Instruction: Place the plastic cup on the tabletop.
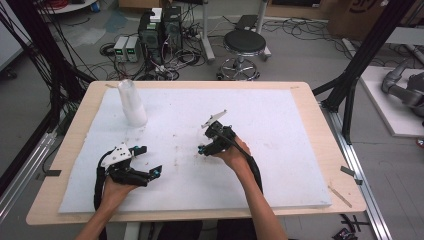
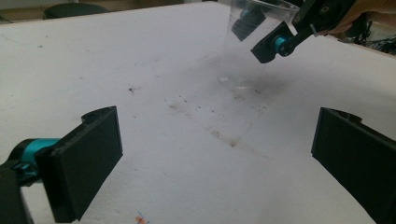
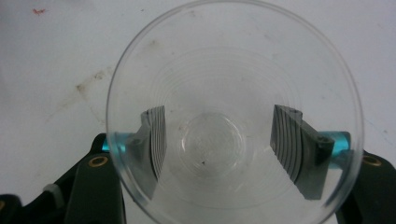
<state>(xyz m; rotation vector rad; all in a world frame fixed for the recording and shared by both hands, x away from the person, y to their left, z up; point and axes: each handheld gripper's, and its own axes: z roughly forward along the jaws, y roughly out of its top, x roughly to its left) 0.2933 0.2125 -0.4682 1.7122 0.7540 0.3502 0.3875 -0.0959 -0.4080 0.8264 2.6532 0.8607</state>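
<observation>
Nearest the person, the left tool (image 1: 149, 162) rests low on the white worktop (image 1: 280, 150) with its jaws spread wide and nothing between them. A little farther in and to the right, the right tool (image 1: 206, 145) pinches a clear plastic cup (image 3: 233, 116) by its sides, just above the worktop. The thin wall could buckle under the squeeze, or the cup could tip if let go off level. At the far left stands a stack of cups (image 1: 132, 102), well apart.

Clear plastic cup (image 3: 233, 116) clamped between 2 black jaws, mouth toward camera, over white foam (image 3: 56, 51).
</observation>
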